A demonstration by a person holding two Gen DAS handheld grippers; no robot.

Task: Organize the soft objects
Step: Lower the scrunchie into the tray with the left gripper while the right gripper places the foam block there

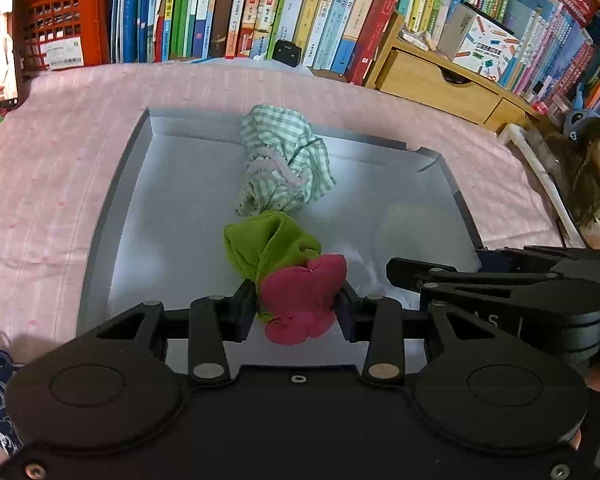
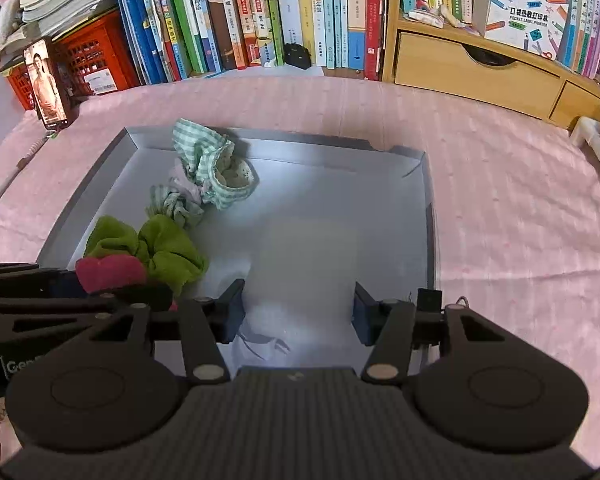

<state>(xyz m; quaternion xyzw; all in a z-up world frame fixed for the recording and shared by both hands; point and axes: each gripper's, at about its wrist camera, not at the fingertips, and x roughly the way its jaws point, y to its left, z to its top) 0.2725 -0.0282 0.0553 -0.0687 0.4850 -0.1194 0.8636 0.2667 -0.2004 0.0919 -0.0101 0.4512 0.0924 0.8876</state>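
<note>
A shallow grey box lid (image 1: 100, 224) lies on the pink bedsheet, also in the right wrist view (image 2: 428, 216). Inside it lie a green-checked cloth (image 1: 284, 160) (image 2: 204, 168) and a lime green cloth (image 1: 268, 244) (image 2: 168, 248). My left gripper (image 1: 298, 312) is shut on a magenta cloth (image 1: 304, 300) (image 2: 108, 272) low over the lid, touching the lime cloth. My right gripper (image 2: 298, 308) is open and empty over the lid's near right part; its body shows in the left wrist view (image 1: 500, 292).
A row of upright books (image 2: 260, 12) and a wooden drawer unit (image 2: 476, 68) stand behind the bed. A phone (image 2: 46, 84) leans on a red crate (image 2: 96, 56) at back left. A doll (image 1: 596, 176) sits at the right edge.
</note>
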